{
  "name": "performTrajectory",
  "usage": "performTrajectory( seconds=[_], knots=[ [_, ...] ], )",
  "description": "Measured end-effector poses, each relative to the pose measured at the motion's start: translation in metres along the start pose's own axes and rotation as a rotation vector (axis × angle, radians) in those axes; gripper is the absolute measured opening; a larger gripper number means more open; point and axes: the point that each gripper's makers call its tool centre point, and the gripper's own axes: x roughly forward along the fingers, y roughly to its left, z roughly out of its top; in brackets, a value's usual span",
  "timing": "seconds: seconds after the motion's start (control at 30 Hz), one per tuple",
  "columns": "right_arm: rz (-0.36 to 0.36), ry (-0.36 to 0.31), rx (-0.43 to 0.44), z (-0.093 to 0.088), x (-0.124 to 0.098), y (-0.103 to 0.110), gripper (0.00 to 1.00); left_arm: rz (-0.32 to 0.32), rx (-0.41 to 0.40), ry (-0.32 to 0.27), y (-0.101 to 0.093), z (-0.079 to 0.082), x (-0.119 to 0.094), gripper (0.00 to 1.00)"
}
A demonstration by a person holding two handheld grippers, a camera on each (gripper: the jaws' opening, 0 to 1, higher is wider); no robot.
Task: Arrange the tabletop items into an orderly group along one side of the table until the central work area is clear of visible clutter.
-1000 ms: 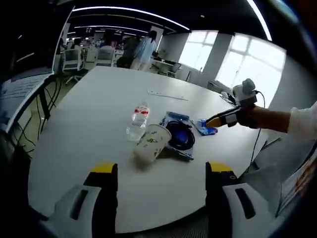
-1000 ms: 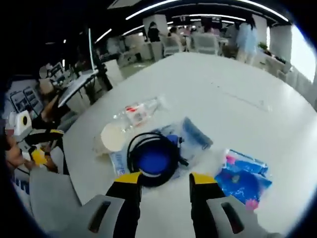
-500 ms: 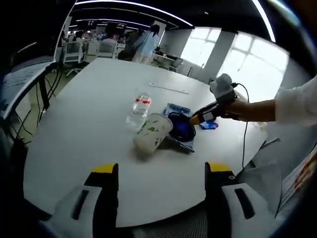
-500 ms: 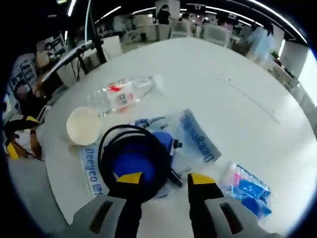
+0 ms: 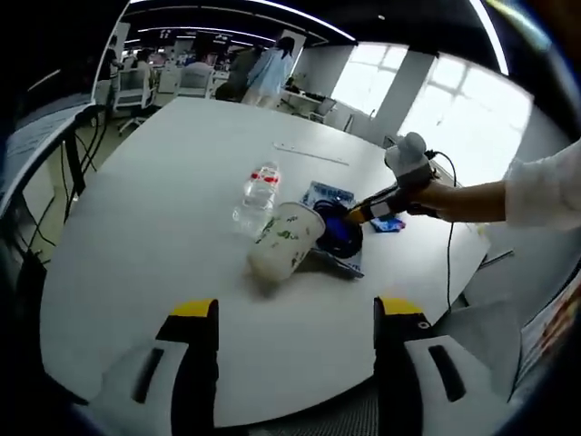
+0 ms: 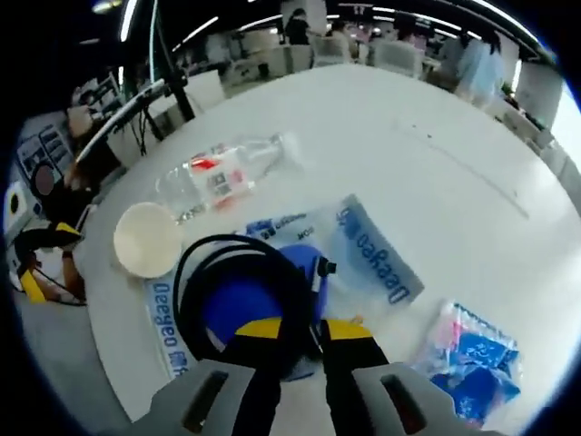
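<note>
Left claw (image 5: 286,318) hangs over the near edge of the white counter (image 5: 163,200), with its two jaws wide apart and nothing between them. From it, the clutter lies at about 12 o'clock: a clear water bottle (image 5: 256,196) lying on its side, just beside it a paper cup (image 5: 283,241) also tipped over, then a black cable coil (image 5: 340,232) on a transparent printed bag (image 5: 329,198).

At 2 o'clock of this group the right claw (image 5: 356,216) reaches in, held by a hand (image 5: 436,195) with a white sleeve.

Seen in the right gripper view, the right claw (image 6: 297,329) has its jaws nearly together, closed on the rim of the cable coil (image 6: 238,272). At 10 o'clock of it lies the cup (image 6: 147,240), at 11 o'clock the bottle (image 6: 222,173), at 1 o'clock the bag (image 6: 372,259), and at 3 o'clock a blue packet (image 6: 477,350).
</note>
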Motion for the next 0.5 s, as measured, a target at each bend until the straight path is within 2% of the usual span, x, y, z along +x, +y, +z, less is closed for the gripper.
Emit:
performTrajectory(
  seconds=[0.1, 0.13, 0.33, 0.5],
  knots=[
    [0.033, -0.012, 0.063, 0.000, -0.004, 0.006, 0.10, -0.005, 0.008, -0.001, -0.002, 0.002, 0.001, 0.69],
    [0.051, -0.032, 0.115, 0.002, -0.006, 0.010, 0.09, -0.005, 0.010, -0.002, -0.003, 0.003, 0.000, 0.69],
    [0.122, -0.089, 0.240, 0.006, -0.024, 0.023, 0.07, -0.011, -0.010, -0.019, -0.006, 0.005, -0.005, 0.69],
    [0.182, -0.155, 0.389, 0.006, -0.042, 0.034, 0.05, 0.002, 0.007, -0.024, -0.006, 0.003, -0.012, 0.69]
  ],
)
